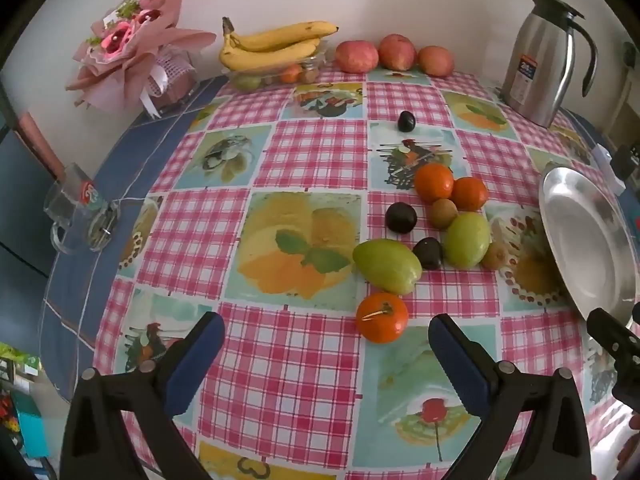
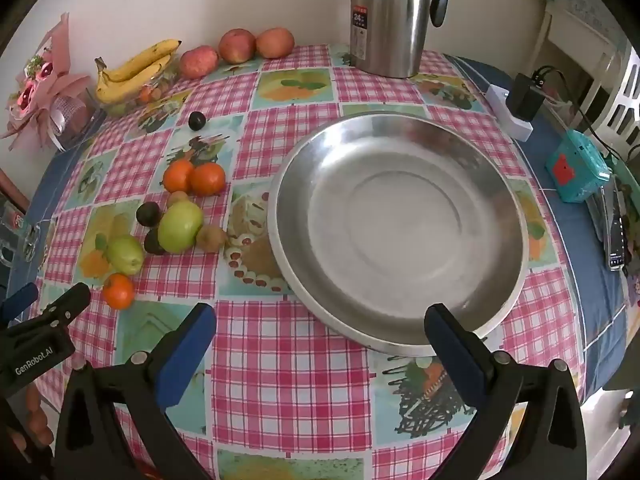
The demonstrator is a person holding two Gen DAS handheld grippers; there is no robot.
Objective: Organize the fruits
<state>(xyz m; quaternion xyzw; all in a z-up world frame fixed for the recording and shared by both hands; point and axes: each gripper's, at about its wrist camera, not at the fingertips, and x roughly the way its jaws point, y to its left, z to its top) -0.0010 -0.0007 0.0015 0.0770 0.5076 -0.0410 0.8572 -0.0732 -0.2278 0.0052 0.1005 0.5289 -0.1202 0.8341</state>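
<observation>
Nearby, loose fruit (image 1: pixel 424 236) beside plate (image 2: pixel 400 328)

A steel thermos jug (image 2: pixel 390 16) is seen at twelve o'clock. A pink bouquet (image 1: pixel 132 40) is placed at ten o'clock, a glass mug (image 1: pixel 76 212) at nine.

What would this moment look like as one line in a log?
left gripper: open, empty | right gripper: open, empty | metal plate: empty | loose fruit: on tablecloth
</observation>
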